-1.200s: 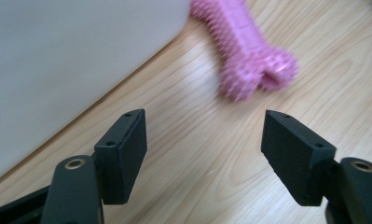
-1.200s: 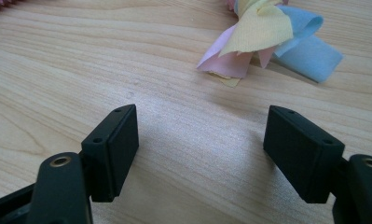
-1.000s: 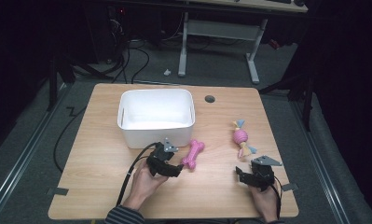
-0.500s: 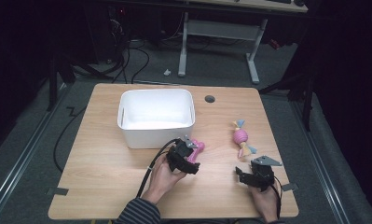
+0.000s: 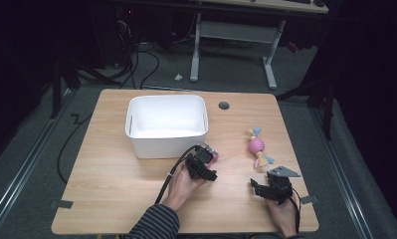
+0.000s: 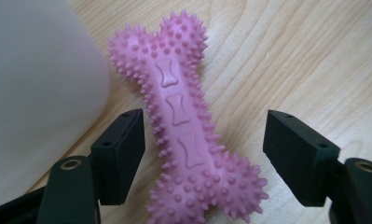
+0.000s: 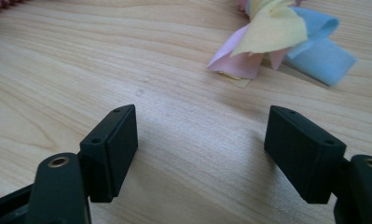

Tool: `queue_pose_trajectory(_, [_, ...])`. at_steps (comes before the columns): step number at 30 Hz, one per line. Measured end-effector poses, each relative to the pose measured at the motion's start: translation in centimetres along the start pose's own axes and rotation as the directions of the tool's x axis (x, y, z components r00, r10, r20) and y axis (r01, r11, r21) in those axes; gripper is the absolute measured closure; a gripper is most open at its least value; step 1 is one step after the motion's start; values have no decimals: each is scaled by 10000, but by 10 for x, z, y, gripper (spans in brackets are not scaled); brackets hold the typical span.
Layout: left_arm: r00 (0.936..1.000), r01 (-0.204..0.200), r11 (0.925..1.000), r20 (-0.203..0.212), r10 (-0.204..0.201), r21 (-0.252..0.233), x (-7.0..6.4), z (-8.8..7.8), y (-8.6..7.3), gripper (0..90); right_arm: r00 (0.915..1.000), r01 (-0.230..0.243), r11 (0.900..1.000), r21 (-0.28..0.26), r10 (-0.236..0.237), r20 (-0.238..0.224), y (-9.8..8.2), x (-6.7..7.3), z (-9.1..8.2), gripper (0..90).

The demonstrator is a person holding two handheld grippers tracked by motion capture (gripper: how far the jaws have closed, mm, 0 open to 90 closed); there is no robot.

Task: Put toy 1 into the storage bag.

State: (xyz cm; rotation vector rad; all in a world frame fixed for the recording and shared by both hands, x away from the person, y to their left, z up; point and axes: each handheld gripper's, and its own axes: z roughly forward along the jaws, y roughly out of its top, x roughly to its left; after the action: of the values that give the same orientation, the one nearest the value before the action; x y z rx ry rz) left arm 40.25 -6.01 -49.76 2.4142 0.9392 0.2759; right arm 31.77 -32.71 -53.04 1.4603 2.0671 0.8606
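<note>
On the wooden worktop, just beside the white bin where it probably must go, the pink spiky bone toy lies flat between the jaws of the left gripper, released and just narrowing, while the right gripper waits released near the cloth-tailed toy

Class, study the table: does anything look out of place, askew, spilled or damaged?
Nothing stands out. The pink spiky rubber bone lies intact on the wooden table beside the white plastic bin, and the pink ball toy with cloth tails lies whole.
</note>
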Motion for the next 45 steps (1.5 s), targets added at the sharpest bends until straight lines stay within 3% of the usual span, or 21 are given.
queue_pose_trajectory(21, [9989,360,9993,-297,-361,-20,1,12,-1,407,9999,98,10000,-5,-98,-82,0,1,0,255])
queue_pose_trajectory(27, [9988,272,9996,-393,-275,-76,0,12,-2,453,9999,97,10000,-4,-97,-85,0,1,0,255])
queue_pose_trajectory(28, [9990,204,9997,-391,-208,-99,0,11,-2,486,9999,96,10000,-3,-96,-84,0,1,0,255])
queue_pose_trajectory(29, [9994,137,9998,-332,-141,-117,0,10,-2,578,9999,97,10000,-5,-97,-85,0,1,0,255])
queue_pose_trajectory(37, [9998,-34,10000,-203,33,-50,0,10,-2,589,9999,93,10000,-4,-93,-93,0,1,0,256])
queue_pose_trajectory(45, [9987,-500,9986,-99,498,-185,-6,7,-3,593,9999,107,9999,-10,-107,-87,0,0,0,256])
